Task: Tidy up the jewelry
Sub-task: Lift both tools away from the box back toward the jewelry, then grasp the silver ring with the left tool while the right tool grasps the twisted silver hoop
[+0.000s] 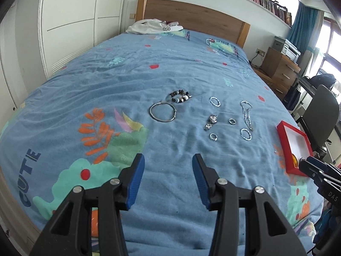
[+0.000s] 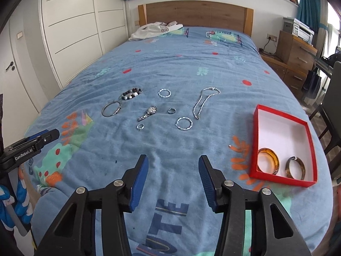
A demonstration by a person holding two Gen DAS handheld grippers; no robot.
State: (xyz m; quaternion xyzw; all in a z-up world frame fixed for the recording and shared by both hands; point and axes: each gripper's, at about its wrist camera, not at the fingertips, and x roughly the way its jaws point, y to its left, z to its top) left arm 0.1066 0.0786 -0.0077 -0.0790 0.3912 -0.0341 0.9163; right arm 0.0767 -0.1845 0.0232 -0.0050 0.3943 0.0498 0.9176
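Left gripper (image 1: 168,179): jaws wide apart, holding nothing, above the near part of the bed; its tip also shows at the left edge of the right wrist view.
Bed (image 2: 181,64): blue printed cover with all the jewelry lying on it.
Silver bangle (image 2: 111,109): farthest left of the pieces, flat on the cover.
Beaded bracelet (image 2: 131,94): dark and white beads, just beyond the bangle, up and to its right.
Watch (image 2: 148,113): silver, lying slantwise right of the bangle.
Small ring (image 2: 140,126): just in front of the watch.
Far twisted hoop (image 2: 164,93): beyond the watch, alone.
Dark ring (image 2: 171,111): between the two hoops.
Near twisted hoop (image 2: 184,123): in front of the dark ring.
Chain necklace (image 2: 203,101): doubled over, right of the hoops.
Right gripper (image 2: 173,181): jaws wide apart, nothing between them, above the near edge of the bed.
Red box (image 2: 257,128): open, white inside, at the right, well apart from the loose pieces.
Amber bangle (image 2: 268,160): in the box's near left corner.
Brown mottled bangle (image 2: 295,168): in the box, right of the amber one.
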